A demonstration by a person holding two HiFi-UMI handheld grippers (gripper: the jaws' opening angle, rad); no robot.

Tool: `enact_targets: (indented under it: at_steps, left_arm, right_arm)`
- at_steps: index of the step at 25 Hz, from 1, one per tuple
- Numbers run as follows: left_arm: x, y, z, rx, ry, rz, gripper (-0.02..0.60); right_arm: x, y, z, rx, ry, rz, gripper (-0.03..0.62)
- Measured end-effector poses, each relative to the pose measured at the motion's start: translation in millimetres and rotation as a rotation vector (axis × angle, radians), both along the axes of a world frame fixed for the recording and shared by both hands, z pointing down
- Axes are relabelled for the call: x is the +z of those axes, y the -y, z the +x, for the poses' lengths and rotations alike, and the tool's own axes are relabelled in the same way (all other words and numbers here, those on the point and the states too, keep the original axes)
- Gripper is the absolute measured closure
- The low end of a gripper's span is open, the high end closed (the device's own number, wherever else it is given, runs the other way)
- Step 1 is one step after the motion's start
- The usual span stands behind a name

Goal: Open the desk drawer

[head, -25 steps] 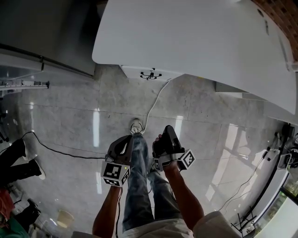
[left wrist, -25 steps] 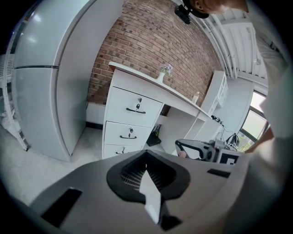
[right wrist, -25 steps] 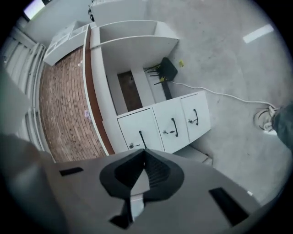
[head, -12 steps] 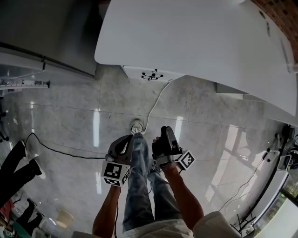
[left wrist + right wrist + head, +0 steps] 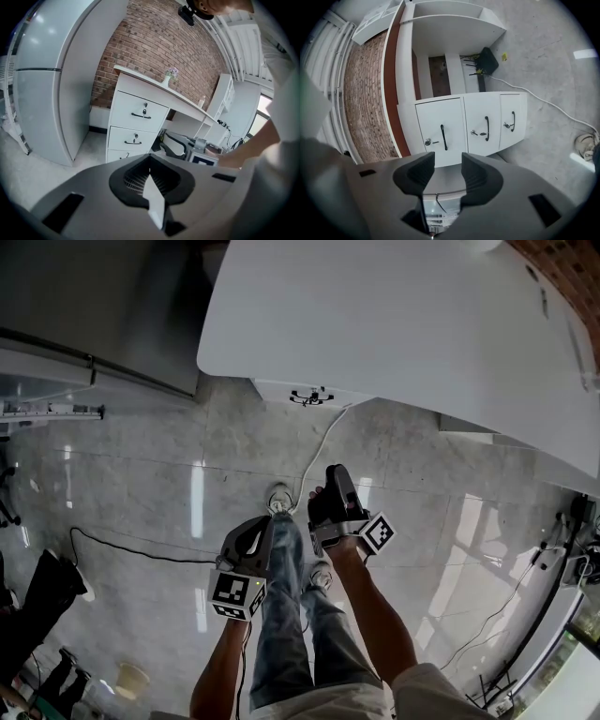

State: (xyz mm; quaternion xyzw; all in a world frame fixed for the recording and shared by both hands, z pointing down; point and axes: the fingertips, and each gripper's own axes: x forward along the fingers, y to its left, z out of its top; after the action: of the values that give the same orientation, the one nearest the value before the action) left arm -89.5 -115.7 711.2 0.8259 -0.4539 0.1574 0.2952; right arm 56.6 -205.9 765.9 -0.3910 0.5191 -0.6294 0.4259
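- Right gripper (image 5: 447, 166): jaws wide apart with nothing between them. Only the drawer stack shows through the gap, well beyond the tips.
- In the head view the right gripper (image 5: 335, 476) is held out level over the floor (image 5: 141, 493), tips toward the desk (image 5: 394, 324), not touching anything.
- Left gripper (image 5: 153, 199): jaws closed against each other, nothing held.
- In the head view the left gripper (image 5: 257, 529) sits lower and just left of the right one, beside the person's leg, tilted downward.
- Top drawer (image 5: 439, 127): first of three in a white stack under the desk's left end. It is shut, front flush with the two below.
- Drawer fronts face the person. The left gripper view shows the top drawer (image 5: 139, 111) upright, with its long axis running across.
- Its dark bar handle (image 5: 140, 115) also runs across, with a key lock just above it.
- The right gripper view is rolled, so the same handle (image 5: 443, 137) appears as an up-down bar and the drawers line up side by side.
- The middle drawer (image 5: 483, 125) and bottom drawer (image 5: 513, 121) are also shut, each with its own handle and key.
- Surroundings: brick wall (image 5: 154, 47) behind the desk, and a small vase (image 5: 168, 80) on the top.
- A white cable (image 5: 314, 451) runs across the floor from the drawer stack toward the person's shoe (image 5: 278, 495).
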Motion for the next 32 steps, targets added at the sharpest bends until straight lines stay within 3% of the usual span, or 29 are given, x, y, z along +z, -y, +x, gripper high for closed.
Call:
enact_targets:
  at_steps: [10,20,22,24,25,32]
  left_arm:
    - [5.1,-0.1,-7.1,-0.016,-0.003,-0.017,0.571]
    - [5.2,2.3,-6.6,-0.024,-0.012,-0.021,0.571]
    - [5.4,1.8,-7.7,-0.025,-0.011,-0.02,0.571]
    - [5.4,1.7,-8.0,-0.026,-0.01,-0.019,0.571]
    - [5.5,2.1,-8.3,-0.027,-0.01,-0.019,0.571]
    - [5.7,4.4,-6.7,-0.021,-0.013,-0.017,0.571]
  right_arm:
    - [-8.9,122.4,-2.4,0.06,-0.007,0.075,0.405]
    - [-10.8,173.9,-6.8,0.06,-0.023,0.072,0.407]
    - [-13.5,177.6,-6.1,0.07,-0.023,0.075,0.439]
    - [-16.6,178.3,-4.2,0.076,-0.039,0.08,0.534]
    - [-17.2,178.3,-3.9,0.073,-0.054,0.081,0.548]
    - [-17.1,178.6,-4.6,0.059,-0.089,0.079,0.554]
